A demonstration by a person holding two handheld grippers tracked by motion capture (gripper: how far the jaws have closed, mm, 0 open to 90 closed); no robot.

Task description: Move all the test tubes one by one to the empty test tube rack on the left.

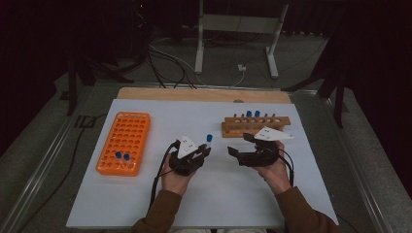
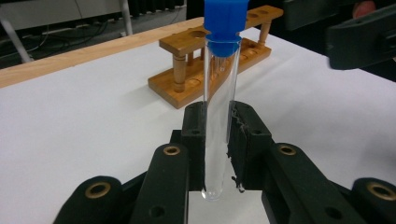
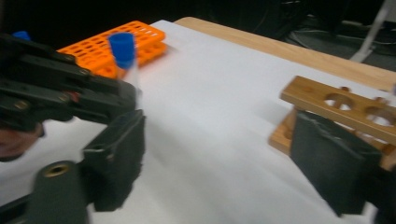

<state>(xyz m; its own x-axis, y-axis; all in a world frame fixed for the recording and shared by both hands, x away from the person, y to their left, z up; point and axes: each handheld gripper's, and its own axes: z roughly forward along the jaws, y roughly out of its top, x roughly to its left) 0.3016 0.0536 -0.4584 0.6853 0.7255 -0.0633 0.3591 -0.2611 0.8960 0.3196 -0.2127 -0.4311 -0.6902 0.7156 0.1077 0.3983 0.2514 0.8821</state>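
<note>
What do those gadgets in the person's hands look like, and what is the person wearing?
Both the left gripper and the right gripper are black, each topped by a pale three-cornered plate and trailing a black cable. Brass-coloured rings mark the jaw joints. The sleeves are brown.

Clear glossy tube (image 2: 218, 121), wooden rack (image 2: 212, 60)

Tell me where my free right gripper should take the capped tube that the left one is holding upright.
Probably the bare glass between the blue cap and the left gripper, whose pads clamp the lower half of the tube. Bring the open right gripper in level from its own side, jaws straddling the upright glass.
</note>
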